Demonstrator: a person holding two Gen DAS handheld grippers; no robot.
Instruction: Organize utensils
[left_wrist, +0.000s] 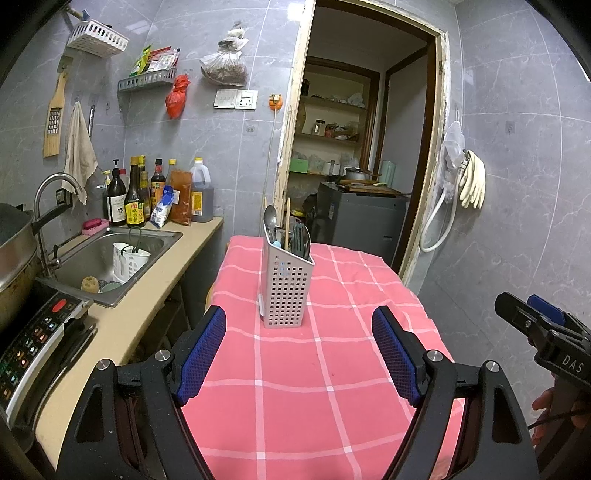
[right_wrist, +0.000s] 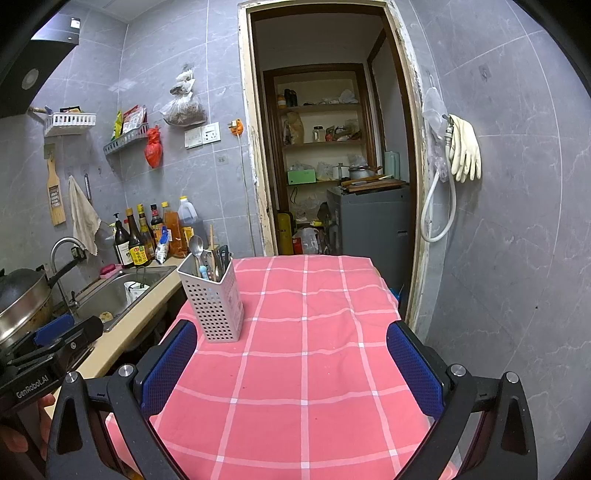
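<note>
A grey perforated utensil holder (left_wrist: 286, 286) stands upright on the table with the pink checked cloth (left_wrist: 332, 369). It holds a metal spoon (left_wrist: 269, 218), chopsticks (left_wrist: 287, 218), dark utensils and a blue-handled item. In the right wrist view the holder (right_wrist: 218, 306) stands at the cloth's (right_wrist: 314, 350) left edge. My left gripper (left_wrist: 299, 350) is open and empty, just short of the holder. My right gripper (right_wrist: 291, 365) is open and empty over the cloth, to the right of the holder; it also shows at the right of the left wrist view (left_wrist: 535, 321).
A counter (left_wrist: 147, 302) with a steel sink (left_wrist: 110, 258), tap, sauce bottles (left_wrist: 147, 195), a wok (left_wrist: 14, 251) and an induction hob (left_wrist: 33, 347) runs along the left. A doorway (left_wrist: 369, 147) to a pantry is behind the table. A tiled wall with gloves (left_wrist: 472, 181) is on the right.
</note>
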